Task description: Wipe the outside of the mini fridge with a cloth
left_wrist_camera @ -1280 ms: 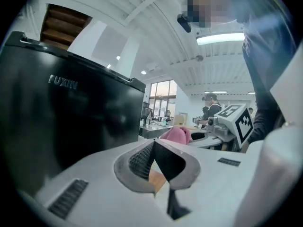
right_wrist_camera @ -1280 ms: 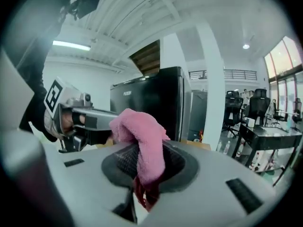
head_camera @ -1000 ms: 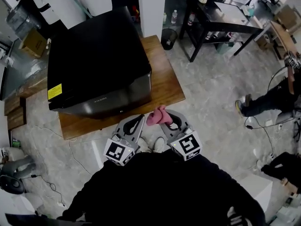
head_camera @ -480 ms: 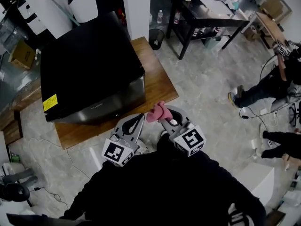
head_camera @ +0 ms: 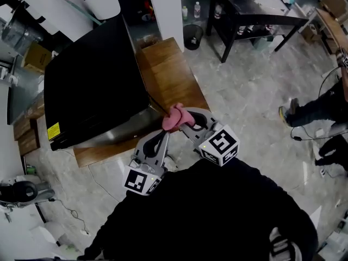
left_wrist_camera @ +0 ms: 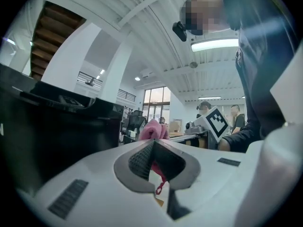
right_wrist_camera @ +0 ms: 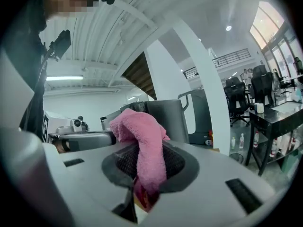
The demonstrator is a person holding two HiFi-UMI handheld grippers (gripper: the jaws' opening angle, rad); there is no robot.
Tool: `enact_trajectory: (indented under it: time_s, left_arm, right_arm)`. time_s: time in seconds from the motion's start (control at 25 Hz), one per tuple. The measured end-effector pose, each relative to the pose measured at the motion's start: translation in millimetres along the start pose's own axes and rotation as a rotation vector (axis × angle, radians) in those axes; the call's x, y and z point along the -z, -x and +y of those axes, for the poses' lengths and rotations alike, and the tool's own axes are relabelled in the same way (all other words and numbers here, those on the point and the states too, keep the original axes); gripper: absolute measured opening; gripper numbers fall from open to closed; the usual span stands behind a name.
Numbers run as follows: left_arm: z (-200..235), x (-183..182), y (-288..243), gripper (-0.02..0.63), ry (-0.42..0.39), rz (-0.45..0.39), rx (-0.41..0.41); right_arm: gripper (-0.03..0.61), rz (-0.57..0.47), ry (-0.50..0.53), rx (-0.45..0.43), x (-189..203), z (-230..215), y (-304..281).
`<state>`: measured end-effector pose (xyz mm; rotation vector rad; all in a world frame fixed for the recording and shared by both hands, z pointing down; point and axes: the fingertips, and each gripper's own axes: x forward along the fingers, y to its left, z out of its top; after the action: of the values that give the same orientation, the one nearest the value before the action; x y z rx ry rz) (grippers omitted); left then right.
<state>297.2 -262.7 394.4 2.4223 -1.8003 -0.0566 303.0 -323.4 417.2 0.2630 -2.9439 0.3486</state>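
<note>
Head view: shows black mini fridge (head_camera: 92,80) on low wooden table (head_camera: 168,75), with yellow label (head_camera: 53,131) at front left corner of its top, print too small to read; faint pale lettering along front edge, also illegible. Right gripper (head_camera: 182,118) clamped on pink cloth (head_camera: 175,118), cloth just beside fridge's front right corner, contact not certain. Left gripper (head_camera: 161,140) lower, near table edge, jaws together. Black-and-white square markers on both cubes. Black desk (head_camera: 255,15), waste bin (head_camera: 191,36) and seated person (head_camera: 321,113) well apart.

Left gripper view: left gripper (left_wrist_camera: 152,143) with jaws closed on each other, nothing between them; cloth (left_wrist_camera: 154,129) just beyond tips, dark fridge (left_wrist_camera: 52,126) filling left side.

Right gripper view: right gripper (right_wrist_camera: 147,150) pinching cloth (right_wrist_camera: 142,141), cloth bunched above jaws and hiding part of grey fridge wall (right_wrist_camera: 173,119); white column (right_wrist_camera: 203,89) behind
</note>
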Motion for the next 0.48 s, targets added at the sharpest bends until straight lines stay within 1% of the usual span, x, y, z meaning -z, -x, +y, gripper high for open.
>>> enact_trajectory:
  time_s: [0.08,0.16,0.24,0.32,0.4,0.48]
  left_arm:
    - [-1,4,-14,0.006,0.006,0.031,-0.050]
    - [1,2,-26,0.006,0.000,0.043,-0.109]
    - [2,-6,-42,0.006,-0.017,0.031,-0.159]
    - [3,-9,-58,0.006,-0.031,0.019,-0.184]
    - [3,-8,-63,0.006,-0.032,0.010,-0.221]
    - [4,-8,-63,0.006,-0.026,0.004,-0.278]
  right_arm:
    - [0.083,0.001,-0.009,-0.059,-4,-13,-9]
    - [0.083,-0.001,-0.030,-0.126,-10,-22,-21]
    - [0.083,0.006,-0.045,-0.189,-17,-34,-30]
    - [0.083,0.016,-0.049,-0.234,-21,-45,-39]
    - [0.083,0.025,-0.048,-0.283,-20,-45,-46]
    - [0.083,0.034,-0.042,-0.343,-19,-39,-55]
